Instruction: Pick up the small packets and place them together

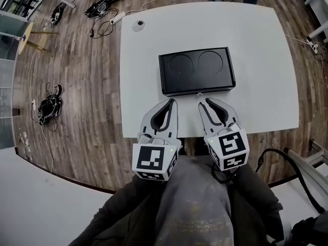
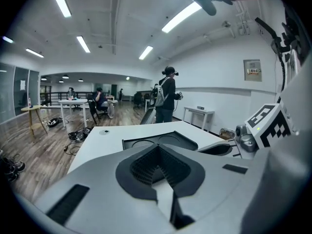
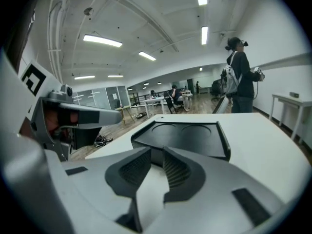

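Note:
No small packets show in any view. A black tray (image 1: 197, 70) with two round recesses lies in the middle of the white table (image 1: 266, 60). Both grippers hover over the table's near edge and point at the tray's front side. My left gripper (image 1: 173, 102) has its tips together with nothing between them; in the left gripper view (image 2: 157, 147) the dark pads meet at the far end. My right gripper (image 1: 204, 103) stands slightly open, and the right gripper view (image 3: 157, 152) shows a narrow empty gap between its pads, with the tray (image 3: 183, 135) just ahead.
A small round disc (image 1: 138, 25) lies near the table's far left corner. Cables and gear (image 1: 105, 4) lie on the wooden floor beyond it. A person with a backpack (image 3: 239, 77) stands at the table's far side. Other desks and people are farther back.

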`<move>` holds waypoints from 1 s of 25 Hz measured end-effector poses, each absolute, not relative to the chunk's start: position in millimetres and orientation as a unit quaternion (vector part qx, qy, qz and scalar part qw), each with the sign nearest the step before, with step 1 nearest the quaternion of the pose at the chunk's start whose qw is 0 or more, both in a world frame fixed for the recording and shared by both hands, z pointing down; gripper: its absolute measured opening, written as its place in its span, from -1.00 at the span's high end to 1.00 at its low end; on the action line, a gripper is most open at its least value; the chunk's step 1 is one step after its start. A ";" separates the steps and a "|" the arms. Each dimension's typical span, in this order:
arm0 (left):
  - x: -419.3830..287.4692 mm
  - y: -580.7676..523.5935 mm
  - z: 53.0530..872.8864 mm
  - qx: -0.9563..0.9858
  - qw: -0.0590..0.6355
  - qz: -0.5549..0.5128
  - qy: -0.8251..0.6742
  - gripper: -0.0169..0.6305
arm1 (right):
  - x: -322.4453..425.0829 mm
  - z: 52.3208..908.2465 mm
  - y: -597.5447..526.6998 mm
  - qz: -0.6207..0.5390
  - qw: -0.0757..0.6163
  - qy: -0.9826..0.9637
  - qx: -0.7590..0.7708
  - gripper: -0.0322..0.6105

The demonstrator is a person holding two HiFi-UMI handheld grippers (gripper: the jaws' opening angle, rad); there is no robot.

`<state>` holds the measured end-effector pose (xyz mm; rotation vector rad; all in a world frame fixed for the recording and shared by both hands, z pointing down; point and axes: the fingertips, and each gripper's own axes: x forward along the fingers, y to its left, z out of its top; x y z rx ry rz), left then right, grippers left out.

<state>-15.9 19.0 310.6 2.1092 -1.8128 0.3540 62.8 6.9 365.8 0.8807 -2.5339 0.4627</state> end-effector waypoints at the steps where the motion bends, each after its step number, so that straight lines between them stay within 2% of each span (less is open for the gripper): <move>1: -19.6 15.1 313.8 0.745 0.172 0.121 -0.633 0.94 | 60.5 372.8 6.0 0.168 0.221 -0.905 0.321 0.69; 10: -27.9 -15.1 318.2 0.784 0.193 0.101 -0.581 0.94 | 60.5 397.4 -9.4 0.191 0.286 -0.854 0.390 0.63; 25: -45.1 -24.1 341.5 0.807 0.211 0.132 -0.535 0.94 | 56.9 433.8 -18.9 0.239 0.303 -0.806 0.449 0.63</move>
